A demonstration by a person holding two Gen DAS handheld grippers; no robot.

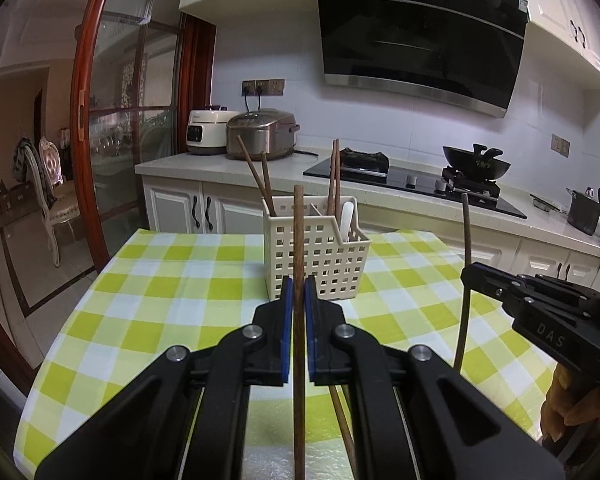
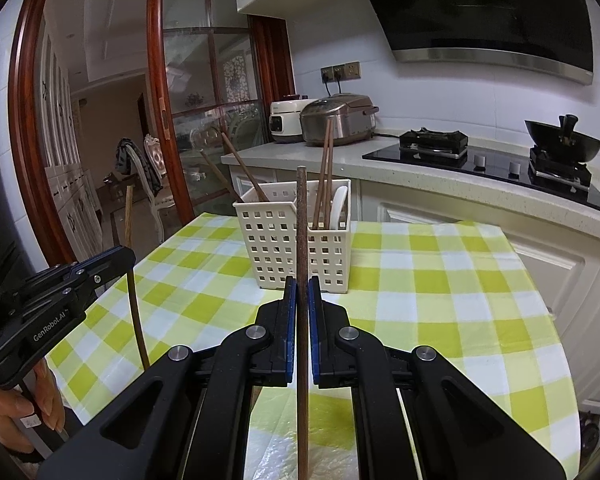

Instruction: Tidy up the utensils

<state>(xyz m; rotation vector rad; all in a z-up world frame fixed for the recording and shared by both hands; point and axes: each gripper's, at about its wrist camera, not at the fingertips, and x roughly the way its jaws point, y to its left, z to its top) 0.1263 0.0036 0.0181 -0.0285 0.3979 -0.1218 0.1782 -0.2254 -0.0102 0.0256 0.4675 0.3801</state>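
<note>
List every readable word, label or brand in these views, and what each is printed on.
"DAS" – on the body of the right gripper, seen from the left wrist.
"GenRobot.AI" – on the body of the left gripper, seen from the right wrist.
Brand mark on the white cooker: too small to read.

A green-and-white checked cloth [image 1: 172, 280] covers the counter [image 2: 560, 436]; a cream perforated utensil basket [image 1: 316, 256] stands on it.
</note>
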